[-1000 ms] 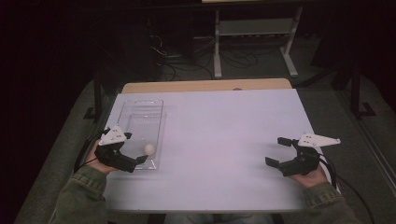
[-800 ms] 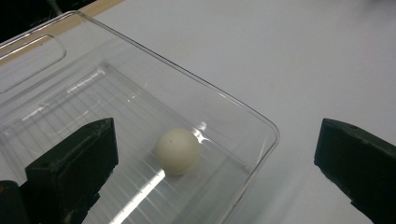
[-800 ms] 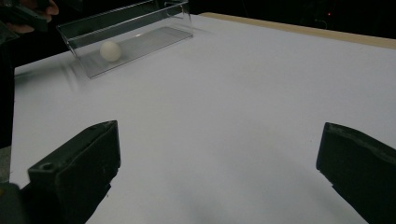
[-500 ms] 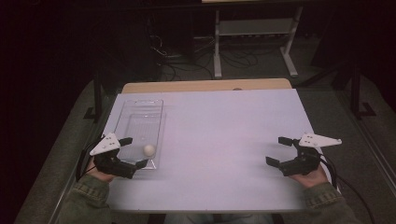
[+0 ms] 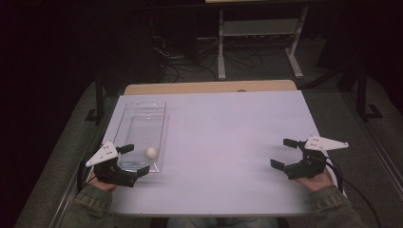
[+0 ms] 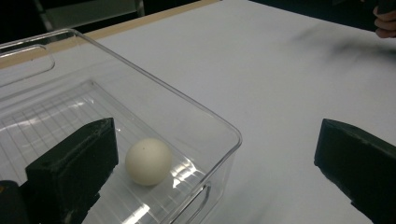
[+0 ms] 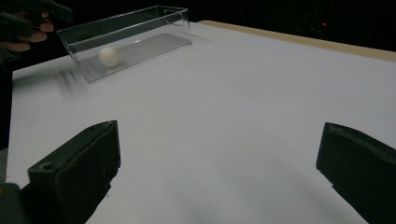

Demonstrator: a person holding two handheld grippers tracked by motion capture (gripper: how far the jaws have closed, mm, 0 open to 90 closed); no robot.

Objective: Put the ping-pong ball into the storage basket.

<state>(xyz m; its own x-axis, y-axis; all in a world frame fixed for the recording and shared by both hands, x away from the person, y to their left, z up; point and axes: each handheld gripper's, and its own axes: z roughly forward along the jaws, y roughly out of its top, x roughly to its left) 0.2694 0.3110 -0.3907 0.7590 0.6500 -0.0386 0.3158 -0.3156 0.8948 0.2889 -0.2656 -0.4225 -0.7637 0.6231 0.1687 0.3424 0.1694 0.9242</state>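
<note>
Ball (image 5: pixel 151 152) and left gripper (image 5: pixel 134 160) are the pair that matters: the small white ball lies inside the clear plastic bin (image 5: pixel 141 105), near the bin's end closest to the person, and the left gripper sits right at that same end with its jaws spread wide. In the left gripper view the ball (image 6: pixel 148 161) rests on the bin floor just beside the gripper's left jaw, which reaches over the bin's (image 6: pixel 187 114) near corner, while the other jaw hangs outside the wall over the bare counter (image 6: pixel 289 74). So the ball is off to one side of the gap rather than centred in it, and the bin wall stands between the two jaws.

The bin's long axis runs away from the person, along the left edge of the counter (image 5: pixel 228 137). The right gripper (image 5: pixel 285 154) sits well apart on the far right, jaws also wide and holding nothing; from its view the ball (image 7: pixel 108 56) is far across the counter. By my reading the left hand is clearly the one to take the ball, and it would need both jaws inside the wall.
</note>
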